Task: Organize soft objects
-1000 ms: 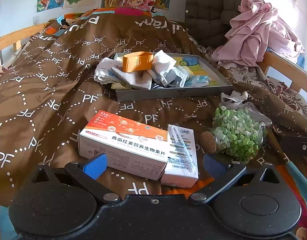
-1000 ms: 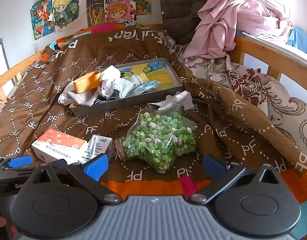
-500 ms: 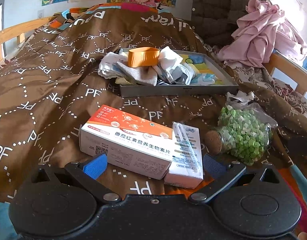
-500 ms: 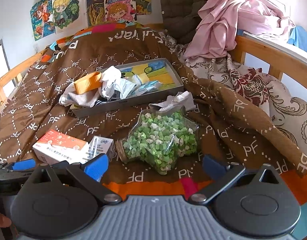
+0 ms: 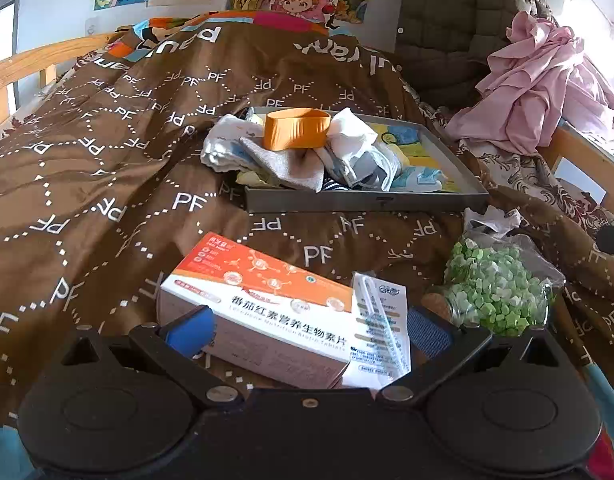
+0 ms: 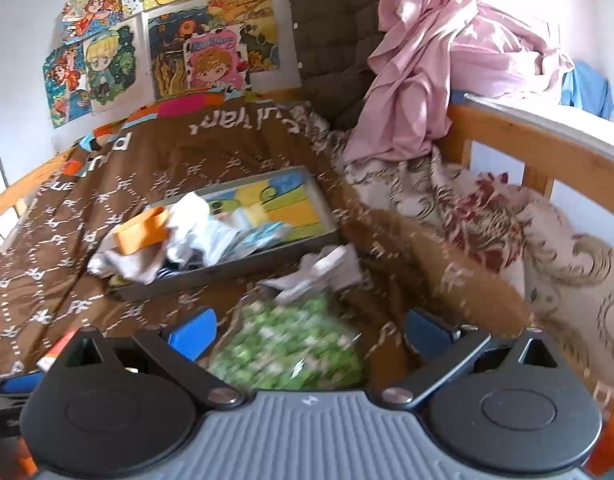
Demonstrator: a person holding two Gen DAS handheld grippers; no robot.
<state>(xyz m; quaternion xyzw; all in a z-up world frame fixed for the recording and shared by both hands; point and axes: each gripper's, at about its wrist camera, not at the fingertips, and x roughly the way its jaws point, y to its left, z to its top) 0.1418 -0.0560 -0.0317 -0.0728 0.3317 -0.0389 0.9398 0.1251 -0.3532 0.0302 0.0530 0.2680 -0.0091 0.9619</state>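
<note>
I'm seeing both my left gripper (image 5: 307, 332) and right gripper (image 6: 311, 332) spreading their fingers wide; the orange-white box (image 5: 259, 304) is lying flat, long axis running left-right.

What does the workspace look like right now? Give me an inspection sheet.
Surface: brown PF-print quilt on a wooden-railed bed, rumpled.
Job's things: grey tray holds a heap of socks and cloths with an orange band on top; some cloth hangs over its left edge.
Clutter: orange-and-white box, small white carton beside it, corked jar of green paper stars, crumpled white paper.
Grippers: left tongs open around the two boxes; right tongs open over the jar, view blurred.
Cables: nothing seen.
Surroundings: pink clothing, dark quilted coat, cartoon posters on the wall.
</note>
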